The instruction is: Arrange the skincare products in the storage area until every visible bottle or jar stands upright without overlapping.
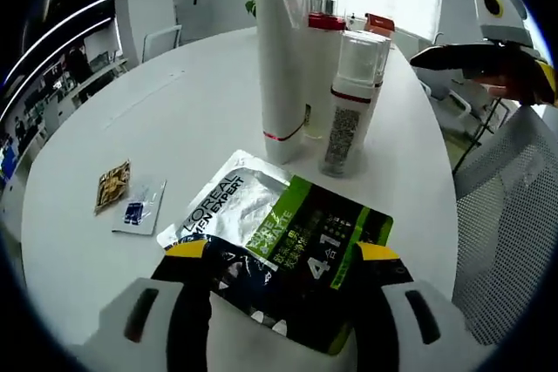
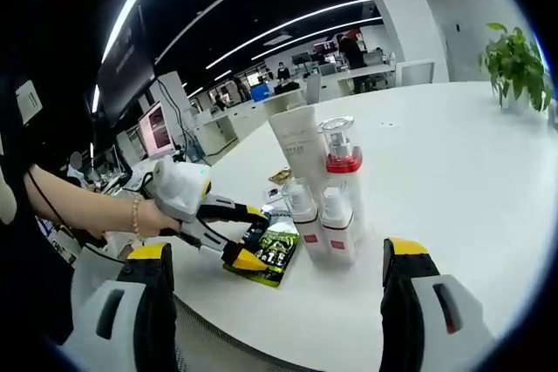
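Observation:
A tall white tube [image 1: 281, 58] stands on its cap on the round white table [image 1: 174, 102]. Beside it stand a pump bottle [image 1: 324, 32] with a red band and two smaller white bottles [image 1: 349, 102], all upright and close together. A flat silver, green and black sachet pack [image 1: 261, 215] lies in front of them. My left gripper [image 1: 282, 250] is open, its yellow-tipped jaws straddling the pack's near end. From the right gripper view, the left gripper [image 2: 251, 237] sits at the pack [image 2: 283, 237], left of the bottles [image 2: 336, 224]. My right gripper [image 2: 277, 250] is open and hangs off the table edge.
Two small sachets [image 1: 126, 198] lie on the table to the left of the pack. A mesh chair [image 1: 514, 206] stands at the table's right edge. The right gripper [image 1: 436, 58], held by a hand, hovers beyond the bottles. A potted plant [image 2: 514, 63] stands on the far side.

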`<action>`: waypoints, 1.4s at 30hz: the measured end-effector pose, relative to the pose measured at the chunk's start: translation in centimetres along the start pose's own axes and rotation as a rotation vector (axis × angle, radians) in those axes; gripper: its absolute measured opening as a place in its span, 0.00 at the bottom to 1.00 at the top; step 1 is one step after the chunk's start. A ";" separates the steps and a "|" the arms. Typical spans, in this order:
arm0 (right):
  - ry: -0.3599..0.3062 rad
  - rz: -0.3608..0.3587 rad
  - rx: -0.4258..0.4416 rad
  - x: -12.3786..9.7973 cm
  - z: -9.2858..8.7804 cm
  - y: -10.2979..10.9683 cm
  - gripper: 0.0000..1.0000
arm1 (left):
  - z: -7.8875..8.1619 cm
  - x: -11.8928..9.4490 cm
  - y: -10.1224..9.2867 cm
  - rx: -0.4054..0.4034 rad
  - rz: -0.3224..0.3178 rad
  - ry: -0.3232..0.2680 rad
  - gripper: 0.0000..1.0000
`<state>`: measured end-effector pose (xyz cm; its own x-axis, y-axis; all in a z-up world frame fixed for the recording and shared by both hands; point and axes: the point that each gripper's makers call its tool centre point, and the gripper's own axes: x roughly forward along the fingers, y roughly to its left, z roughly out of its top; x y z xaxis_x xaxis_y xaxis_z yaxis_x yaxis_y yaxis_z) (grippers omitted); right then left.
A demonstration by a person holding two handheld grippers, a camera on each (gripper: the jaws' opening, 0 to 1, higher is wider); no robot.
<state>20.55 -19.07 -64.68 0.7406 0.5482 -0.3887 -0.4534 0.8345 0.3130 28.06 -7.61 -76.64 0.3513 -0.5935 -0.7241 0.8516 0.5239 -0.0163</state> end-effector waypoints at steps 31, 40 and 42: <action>0.018 0.011 -0.032 0.1 -0.2 0.4 1.00 | -0.1 -2.8 0.1 -0.045 0.047 -0.015 0.83; 0.023 0.017 -0.043 0.1 -0.3 0.6 1.00 | -0.5 -5.3 -0.1 -0.098 0.082 -0.051 0.97; 0.024 0.021 -0.045 0.2 -0.4 0.7 1.00 | -0.4 -6.0 -0.3 -0.131 0.089 -0.069 0.99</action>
<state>20.16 -18.35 -64.83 0.7185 0.5667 -0.4032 -0.4914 0.8239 0.2823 25.55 -3.89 -72.58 0.4530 -0.5791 -0.6779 0.7591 0.6492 -0.0473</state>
